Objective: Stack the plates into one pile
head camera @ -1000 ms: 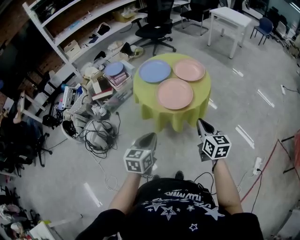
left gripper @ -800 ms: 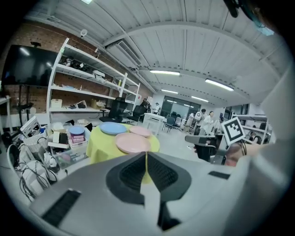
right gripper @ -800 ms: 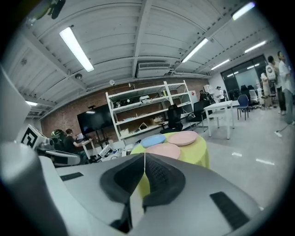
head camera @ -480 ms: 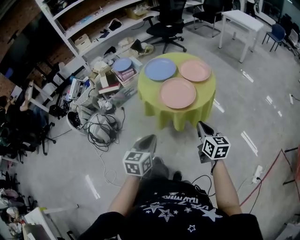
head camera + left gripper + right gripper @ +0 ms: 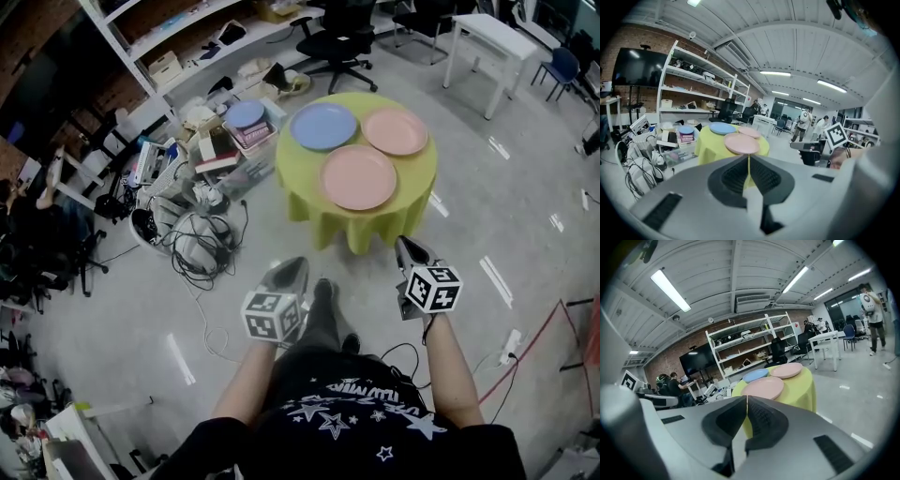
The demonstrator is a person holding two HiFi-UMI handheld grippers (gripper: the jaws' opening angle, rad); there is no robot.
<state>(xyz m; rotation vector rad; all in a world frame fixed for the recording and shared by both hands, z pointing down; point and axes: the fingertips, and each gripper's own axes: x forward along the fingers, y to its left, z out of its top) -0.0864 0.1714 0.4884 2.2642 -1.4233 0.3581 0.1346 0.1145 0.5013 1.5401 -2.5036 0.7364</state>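
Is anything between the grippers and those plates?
Nothing visible: only grey floor lies between the left gripper, right gripper and the yellow-clothed round table bearing the blue plate, nearer pink plate and farther pink plate.

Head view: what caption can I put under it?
Left gripper and right gripper, both shut, face a yellow-green table with one blue plate and two pink plates, unstacked.

Bare left forearm (image 5: 246,384) and right forearm (image 5: 448,370) stretched forward at lower centre of the frame, left hand-held gripper (image 5: 294,270) jaws pressed together, empty, right hand-held gripper (image 5: 407,248) likewise closed, empty, both tilted slightly downward
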